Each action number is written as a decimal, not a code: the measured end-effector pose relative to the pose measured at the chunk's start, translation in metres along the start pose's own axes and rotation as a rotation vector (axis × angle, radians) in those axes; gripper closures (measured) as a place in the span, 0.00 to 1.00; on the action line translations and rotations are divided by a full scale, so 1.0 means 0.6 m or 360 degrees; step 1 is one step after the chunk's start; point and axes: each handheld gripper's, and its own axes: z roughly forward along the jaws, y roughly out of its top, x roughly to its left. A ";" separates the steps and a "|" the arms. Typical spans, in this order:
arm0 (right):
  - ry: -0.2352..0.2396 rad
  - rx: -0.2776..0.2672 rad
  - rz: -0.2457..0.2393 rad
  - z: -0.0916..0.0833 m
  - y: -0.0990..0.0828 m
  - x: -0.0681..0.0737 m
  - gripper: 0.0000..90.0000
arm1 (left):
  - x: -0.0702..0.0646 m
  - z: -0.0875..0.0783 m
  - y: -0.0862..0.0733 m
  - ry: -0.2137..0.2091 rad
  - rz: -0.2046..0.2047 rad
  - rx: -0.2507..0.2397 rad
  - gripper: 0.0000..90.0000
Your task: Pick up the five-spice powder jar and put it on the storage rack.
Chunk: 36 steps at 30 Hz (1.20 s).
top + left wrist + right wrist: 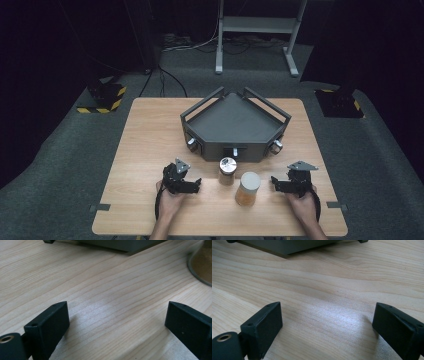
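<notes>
Both your grippers rest on bench (140,150), fingers spread, empty. White-lidded jar (248,188) stands upright between them, nearer right gripper (276,182); left gripper (196,186) nearer metal-lidded jar (227,171).

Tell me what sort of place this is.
Probably a lab or recording studio, not a home: a lone wooden table stands on grey carpet, black curtains close it in, and a metal equipment stand with loose cables sits behind.
</notes>
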 end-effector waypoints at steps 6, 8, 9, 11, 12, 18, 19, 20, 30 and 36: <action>0.0000 0.0000 0.0000 0.000 0.000 0.000 0.10 | -0.006 -0.005 0.000 -0.0074 0.0039 -0.0037 0.06; 0.0000 0.0000 0.0000 0.000 0.000 0.000 0.10 | -0.011 -0.007 0.003 -0.0105 0.0070 -0.0040 0.06; 0.0000 0.0000 0.0000 0.000 0.000 0.000 0.10 | -0.012 -0.007 0.003 -0.0118 0.0078 -0.0043 0.06; 0.0000 0.0000 -0.0001 0.000 0.000 0.000 0.10 | -0.014 -0.009 0.005 -0.0158 0.0094 -0.0050 0.06; 0.0000 0.0000 -0.0001 0.000 0.000 0.000 0.10 | -0.016 -0.009 0.008 -0.0193 0.0110 -0.0056 0.06; 0.0000 0.0000 0.0000 0.000 0.000 0.000 0.10 | -0.017 -0.005 0.019 -0.0313 0.0136 -0.0071 0.07; 0.0000 0.0000 0.0000 0.000 0.000 0.000 0.10 | -0.051 0.015 -0.017 -0.0342 -0.0225 -0.0311 0.08; 0.0000 0.0000 0.0000 0.000 0.000 0.000 0.10 | -0.051 0.015 -0.017 -0.0342 -0.0225 -0.0311 0.08; 0.0000 0.0000 0.0000 0.000 0.000 0.000 0.10 | -0.078 0.033 0.000 -0.0405 -0.0143 -0.0329 0.11; 0.0000 0.0000 0.0000 0.000 0.000 0.000 0.10 | -0.061 0.025 0.051 -0.0392 0.0263 -0.0135 0.13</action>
